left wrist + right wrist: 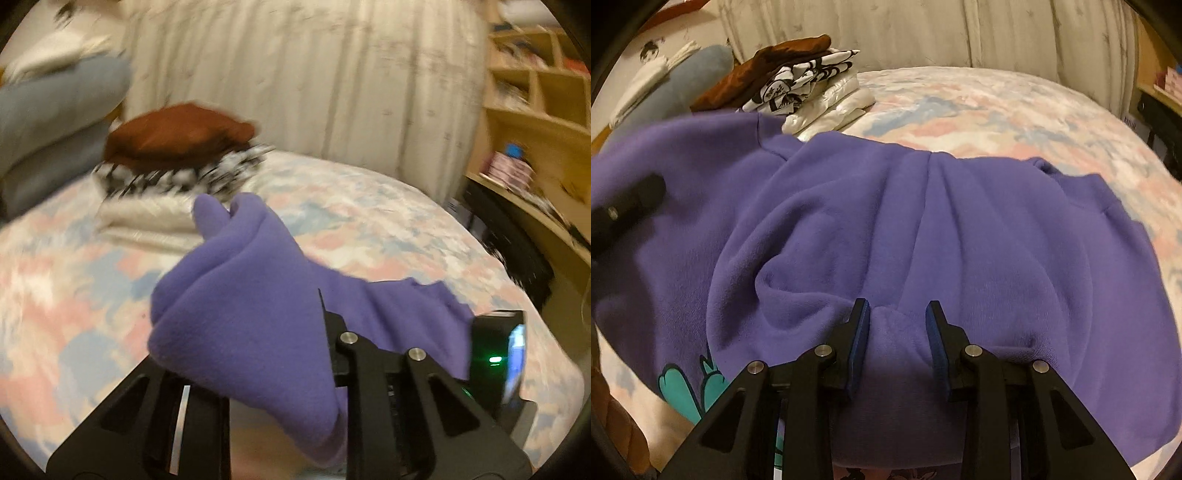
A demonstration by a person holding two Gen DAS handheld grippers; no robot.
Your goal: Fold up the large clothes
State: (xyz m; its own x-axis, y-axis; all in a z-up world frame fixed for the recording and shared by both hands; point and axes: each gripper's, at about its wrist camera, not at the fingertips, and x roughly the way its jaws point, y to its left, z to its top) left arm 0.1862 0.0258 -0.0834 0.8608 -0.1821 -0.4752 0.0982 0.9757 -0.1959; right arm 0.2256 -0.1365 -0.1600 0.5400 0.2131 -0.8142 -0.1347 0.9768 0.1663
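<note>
A large purple sweatshirt (960, 229) with a teal print (679, 384) lies spread on the bed. In the right wrist view my right gripper (897, 321) points down at its near edge. A thick fold of the purple cloth fills the gap between the blue pads (858, 343), which press on it. In the left wrist view my left gripper (299, 299) holds a bunched corner of the purple sweatshirt (240, 295) up off the bed. The cloth drapes over and hides the left finger. A black part of the left gripper (628, 206) shows over the sweatshirt's left side.
A stack of folded clothes (177, 147), brown on top of black-and-white and white pieces, sits at the far left of the pastel bedspread (74, 295). A grey-blue pillow (55, 122) lies behind it. Wooden shelves (535, 110) stand right of the bed.
</note>
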